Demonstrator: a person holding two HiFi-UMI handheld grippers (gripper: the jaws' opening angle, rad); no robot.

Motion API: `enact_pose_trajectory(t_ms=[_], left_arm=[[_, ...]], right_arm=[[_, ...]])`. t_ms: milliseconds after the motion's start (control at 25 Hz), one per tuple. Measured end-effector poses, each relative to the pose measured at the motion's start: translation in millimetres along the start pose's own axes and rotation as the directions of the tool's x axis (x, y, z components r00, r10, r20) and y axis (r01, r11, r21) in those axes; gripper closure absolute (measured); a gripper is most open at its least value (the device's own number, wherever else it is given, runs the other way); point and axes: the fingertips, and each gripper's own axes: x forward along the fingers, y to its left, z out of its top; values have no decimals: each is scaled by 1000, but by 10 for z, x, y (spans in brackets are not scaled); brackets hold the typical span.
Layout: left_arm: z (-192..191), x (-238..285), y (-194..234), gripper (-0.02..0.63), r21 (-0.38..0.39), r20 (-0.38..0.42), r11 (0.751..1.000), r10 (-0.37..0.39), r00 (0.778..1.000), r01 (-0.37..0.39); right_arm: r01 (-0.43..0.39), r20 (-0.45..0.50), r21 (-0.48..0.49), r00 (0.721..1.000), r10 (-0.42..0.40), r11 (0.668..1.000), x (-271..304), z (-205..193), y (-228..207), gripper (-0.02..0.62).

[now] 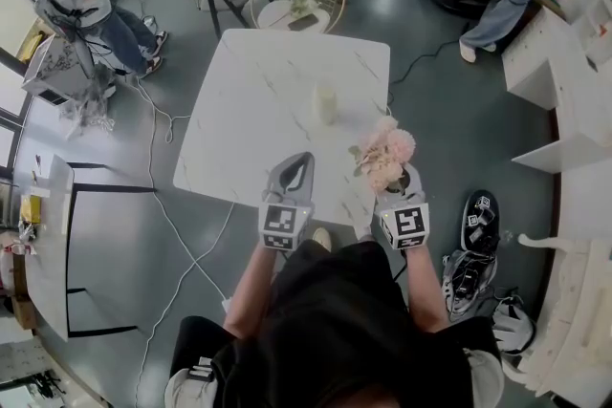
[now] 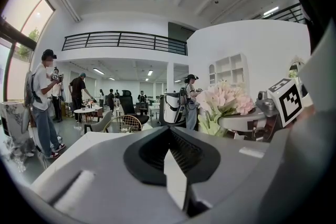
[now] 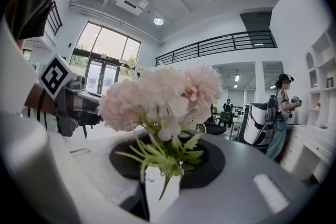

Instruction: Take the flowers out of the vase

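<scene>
So r gripper (image 3: pixel 160 189) is clamped on the flowers (image 3: pixel 163 97), well clear of the vase (image 1: pixel 325 103); l gripper (image 2: pixel 176 170) pinched together, empty

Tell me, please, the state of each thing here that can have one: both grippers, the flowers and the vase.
Left gripper: jaws together, nothing between them.
Right gripper: shut on the flower stems.
Flowers: out of the vase, held upright by the stems.
Vase: upright on the table, no flowers in it.
</scene>
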Motion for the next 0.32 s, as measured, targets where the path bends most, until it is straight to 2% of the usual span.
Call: enact_pose_trajectory(t_ms=[320], left_arm=[[-10, -14, 31, 598, -7, 1, 1000, 2, 1000, -2]], right_arm=[[0, 3, -3, 1000, 0, 1000, 11, 21, 26, 469]])
